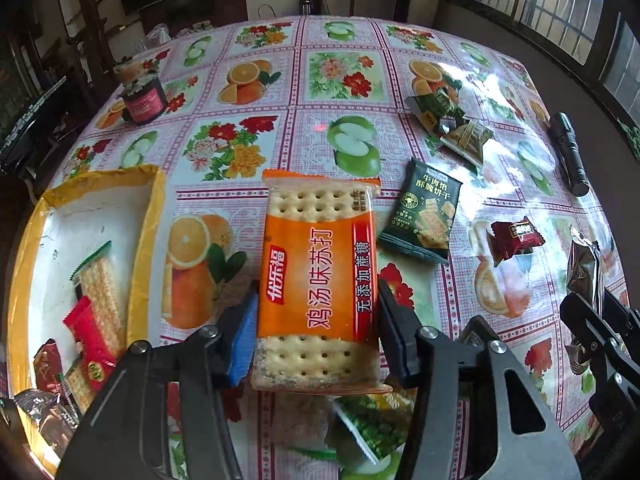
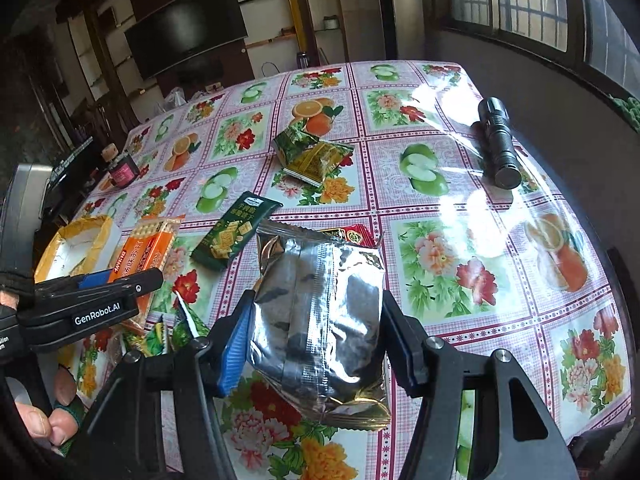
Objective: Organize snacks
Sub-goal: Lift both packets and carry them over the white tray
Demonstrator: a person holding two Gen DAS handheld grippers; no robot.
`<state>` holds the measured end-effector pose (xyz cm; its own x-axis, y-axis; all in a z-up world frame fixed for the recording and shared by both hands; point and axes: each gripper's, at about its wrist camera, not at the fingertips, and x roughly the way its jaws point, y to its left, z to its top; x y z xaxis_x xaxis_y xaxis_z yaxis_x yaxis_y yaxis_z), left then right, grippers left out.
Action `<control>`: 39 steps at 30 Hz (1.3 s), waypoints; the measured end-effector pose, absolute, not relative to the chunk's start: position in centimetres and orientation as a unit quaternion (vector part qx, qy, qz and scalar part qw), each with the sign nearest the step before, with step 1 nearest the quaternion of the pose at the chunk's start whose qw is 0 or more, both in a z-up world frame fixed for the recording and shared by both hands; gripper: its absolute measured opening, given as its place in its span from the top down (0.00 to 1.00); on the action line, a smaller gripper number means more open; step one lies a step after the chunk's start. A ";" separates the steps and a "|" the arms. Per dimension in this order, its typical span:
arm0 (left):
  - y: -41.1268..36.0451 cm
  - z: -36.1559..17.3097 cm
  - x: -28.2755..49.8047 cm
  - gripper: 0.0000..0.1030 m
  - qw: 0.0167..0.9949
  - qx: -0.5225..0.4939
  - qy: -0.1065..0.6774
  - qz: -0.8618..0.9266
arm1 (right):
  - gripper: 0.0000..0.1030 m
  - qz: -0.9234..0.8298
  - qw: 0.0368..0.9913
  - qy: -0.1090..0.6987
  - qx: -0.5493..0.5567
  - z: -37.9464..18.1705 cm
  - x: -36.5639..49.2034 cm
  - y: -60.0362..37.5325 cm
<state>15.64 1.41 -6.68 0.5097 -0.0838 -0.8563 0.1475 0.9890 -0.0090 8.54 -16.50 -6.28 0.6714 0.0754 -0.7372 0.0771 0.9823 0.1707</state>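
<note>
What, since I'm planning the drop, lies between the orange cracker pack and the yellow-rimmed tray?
Nothing: in the left wrist view only bare tablecloth separates the orange cracker pack from the yellow-rimmed tray.

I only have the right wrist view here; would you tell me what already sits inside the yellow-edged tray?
Observer: The yellow-edged tray holds a green-trimmed cracker pack, with a red packet lying over its near end.
Operator: Thank you. Is the left gripper squarely on the orange cracker pack?
Observer: Yes, one of its fingers presses against each long side of the pack.
Operator: What is half hidden behind my silver packet?
Observer: A small dark red sweet packet, lying on the tablecloth apart from the green biscuit packet.
</note>
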 end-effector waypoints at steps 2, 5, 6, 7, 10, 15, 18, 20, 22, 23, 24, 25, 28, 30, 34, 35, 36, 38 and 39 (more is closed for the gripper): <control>2.1 -5.2 14.4 0.47 0.877 0.031 0.475 -0.060 | 0.42 0.011 0.913 0.396 0.097 -5.5 8.0 -16.2; 3.4 -3.4 12.5 0.47 0.889 0.030 0.455 -0.048 | 0.42 0.032 0.917 0.385 0.096 -4.3 7.3 -15.2; 3.9 -2.9 11.9 0.47 0.892 0.030 0.450 -0.043 | 0.42 0.039 0.919 0.381 0.093 -4.0 7.0 -14.7; 4.4 -2.4 11.3 0.47 0.894 0.028 0.445 -0.038 | 0.42 0.049 0.920 0.377 0.092 -3.7 6.8 -14.2; 6.0 -1.4 9.6 0.47 0.900 0.029 0.434 -0.019 | 0.42 0.072 0.922 0.371 0.079 -2.8 6.3 -12.4; 8.5 -0.6 7.6 0.47 0.907 0.026 0.420 0.010 | 0.42 0.097 0.925 0.361 0.061 -1.9 5.5 -10.0; 9.6 -0.3 6.6 0.47 0.910 0.026 0.414 0.023 | 0.42 0.108 0.925 0.360 0.053 -1.7 5.1 -9.0; 10.4 -0.2 6.0 0.47 0.911 0.020 0.412 0.026 | 0.42 0.115 0.925 0.358 0.050 -1.5 4.9 -8.5; 11.2 -0.2 5.5 0.47 0.912 0.015 0.409 0.031 | 0.42 0.118 0.925 0.357 0.045 -1.4 4.6 -8.0; 11.5 -0.2 5.3 0.47 0.912 0.016 0.408 0.034 | 0.42 0.120 0.925 0.357 0.043 -1.3 4.5 -7.7; 11.8 -0.2 5.1 0.47 0.913 0.017 0.406 0.039 | 0.42 0.123 0.925 0.357 0.041 -1.3 4.3 -7.4; 12.1 -0.2 4.9 0.47 0.913 0.017 0.405 0.042 | 0.42 0.125 0.925 0.357 0.038 -1.2 4.2 -7.1; 12.9 -0.3 4.4 0.47 0.913 0.013 0.404 0.049 | 0.42 0.133 0.924 0.356 0.033 -1.1 3.8 -6.0; 13.5 -0.4 4.2 0.47 0.914 0.011 0.402 0.054 | 0.42 0.140 0.924 0.356 0.028 -1.1 3.6 -5.3; 14.7 -0.5 3.7 0.47 0.914 0.005 0.401 0.063 | 0.42 0.150 0.922 0.355 0.020 -1.1 3.5 -4.1; 14.9 -0.5 3.6 0.47 0.914 0.005 0.401 0.066 | 0.42 0.153 0.922 0.355 0.017 -1.1 3.4 -3.7; 15.1 -0.6 3.5 0.47 0.914 0.004 0.401 0.067 | 0.42 0.155 0.922 0.356 0.016 -1.1 3.4 -3.5; 15.6 -0.6 3.2 0.47 0.914 0.001 0.400 0.069 | 0.42 0.160 0.921 0.356 0.011 -1.2 3.4 -2.9; 15.8 -0.6 3.1 0.47 0.914 0.001 0.400 0.071 | 0.42 0.162 0.920 0.357 0.008 -1.2 3.4 -2.6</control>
<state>3.06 15.80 -0.64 0.6706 0.1308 -0.7302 -0.1286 0.9899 0.0592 3.37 -2.57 -1.21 0.6928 0.3029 -0.6544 -0.2922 0.9476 0.1294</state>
